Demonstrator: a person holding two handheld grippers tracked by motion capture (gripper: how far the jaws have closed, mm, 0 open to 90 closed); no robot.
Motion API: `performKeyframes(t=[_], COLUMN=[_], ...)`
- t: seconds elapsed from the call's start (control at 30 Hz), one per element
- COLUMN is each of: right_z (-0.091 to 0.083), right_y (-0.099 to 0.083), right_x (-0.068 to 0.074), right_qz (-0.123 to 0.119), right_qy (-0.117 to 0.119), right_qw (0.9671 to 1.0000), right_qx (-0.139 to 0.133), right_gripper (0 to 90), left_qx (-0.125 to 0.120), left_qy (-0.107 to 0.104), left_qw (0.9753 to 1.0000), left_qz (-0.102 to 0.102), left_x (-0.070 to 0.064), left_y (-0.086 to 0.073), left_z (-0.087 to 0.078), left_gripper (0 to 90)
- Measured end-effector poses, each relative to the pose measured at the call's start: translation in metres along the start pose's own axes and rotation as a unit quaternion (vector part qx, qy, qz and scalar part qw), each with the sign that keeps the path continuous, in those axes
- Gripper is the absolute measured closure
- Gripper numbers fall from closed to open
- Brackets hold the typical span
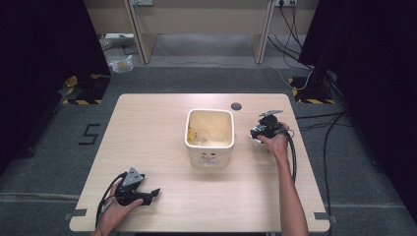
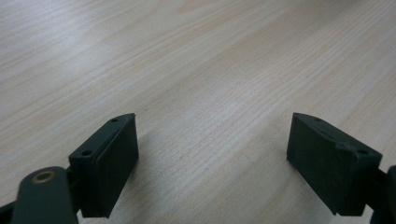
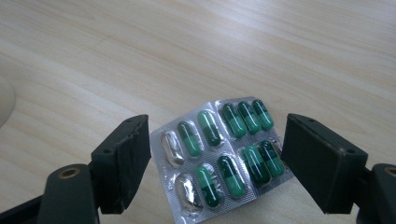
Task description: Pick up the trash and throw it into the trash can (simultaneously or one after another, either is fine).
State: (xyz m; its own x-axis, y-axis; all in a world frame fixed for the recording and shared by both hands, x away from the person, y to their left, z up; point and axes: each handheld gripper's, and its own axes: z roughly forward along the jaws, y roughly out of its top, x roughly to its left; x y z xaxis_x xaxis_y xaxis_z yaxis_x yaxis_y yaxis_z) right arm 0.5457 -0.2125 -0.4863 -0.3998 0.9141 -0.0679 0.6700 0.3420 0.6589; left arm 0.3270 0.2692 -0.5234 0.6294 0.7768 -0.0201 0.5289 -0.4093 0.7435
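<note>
A silver blister pack [image 3: 211, 140] of green capsules lies flat on the wooden table [image 1: 157, 128], two of its pockets empty. My right gripper [image 3: 217, 161] is open, one jaw on each side of the pack and close to its edges. In the high view this right gripper [image 1: 255, 132] sits just right of a cream square bin [image 1: 210, 155] at the table's middle. My left gripper [image 1: 150, 195] rests near the front left edge, open; in its own view the left gripper [image 2: 212, 154] has only bare wood between the jaws.
A small round hole [image 1: 236, 105] is in the table behind the bin. Cables [image 1: 324, 132] trail on the floor at the right. Desk legs [image 1: 140, 34] and black curtains [image 1: 39, 59] stand beyond the table.
</note>
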Motion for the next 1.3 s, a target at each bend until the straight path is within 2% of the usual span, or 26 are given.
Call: performKeyframes(t=[0.23, 0.4, 0.5, 0.53, 0.6, 0.77, 0.9, 0.97, 1.2, 1.3], right_z=[0.008, 0.002, -0.005, -0.008, -0.012, -0.018, -0.011, -0.007, 0.0, 0.002], right_y=[-0.008, -0.015, -0.02, -0.021, -0.023, -0.021, -0.021, -0.021, -0.019, -0.02], right_x=[-0.004, 0.001, 0.009, 0.012, 0.016, 0.013, 0.007, 0.005, 0.004, 0.0], right_qz=[0.002, -0.011, -0.021, -0.033, -0.041, -0.03, -0.016, -0.019, -0.022, -0.008], right_qy=[0.004, 0.008, 0.01, 0.007, 0.007, -0.004, 0.0, -0.001, 0.008, 0.024], right_qw=[1.0, 0.9999, 0.9994, 0.9988, 0.9982, 0.9991, 0.9993, 0.9992, 0.999, 0.999], right_qx=[0.008, 0.009, 0.026, 0.036, 0.044, 0.032, 0.035, 0.036, 0.037, 0.036], right_gripper=[24.4, 25.9, 24.6, 24.1, 24.2, 21.4, 19.1, 17.0, 13.8, 13.7], left_qx=[-0.002, 0.001, 0.001, -0.001, -0.001, 0.0, 0.001, -0.001, 0.0, -0.002], left_qy=[0.0, 0.0, 0.0, 0.0, 0.0, 0.0, 0.0, 0.0, 0.0, 0.0], left_qw=[1.0, 1.0, 1.0, 1.0, 1.0, 1.0, 1.0, 1.0, 1.0, 1.0], left_qz=[0.0, 0.0, 0.0, 0.0, 0.0, 0.0, 0.0, 0.0, -0.001, -0.001], left_x=[0.0, 0.0, 0.0, 0.0, 0.0, 0.0, 0.0, 0.0, 0.0, 0.0], left_y=[0.0, 0.0, 0.0, 0.0, 0.0, 0.0, 0.0, 0.0, 0.0, 0.0], left_z=[0.0, 0.0, 0.0, 0.0, 0.0, 0.0, 0.0, 0.0, 0.0, 0.0], left_gripper=[15.6, 15.6, 15.6, 15.6, 15.6, 15.6, 15.6, 15.6, 15.6, 15.6])
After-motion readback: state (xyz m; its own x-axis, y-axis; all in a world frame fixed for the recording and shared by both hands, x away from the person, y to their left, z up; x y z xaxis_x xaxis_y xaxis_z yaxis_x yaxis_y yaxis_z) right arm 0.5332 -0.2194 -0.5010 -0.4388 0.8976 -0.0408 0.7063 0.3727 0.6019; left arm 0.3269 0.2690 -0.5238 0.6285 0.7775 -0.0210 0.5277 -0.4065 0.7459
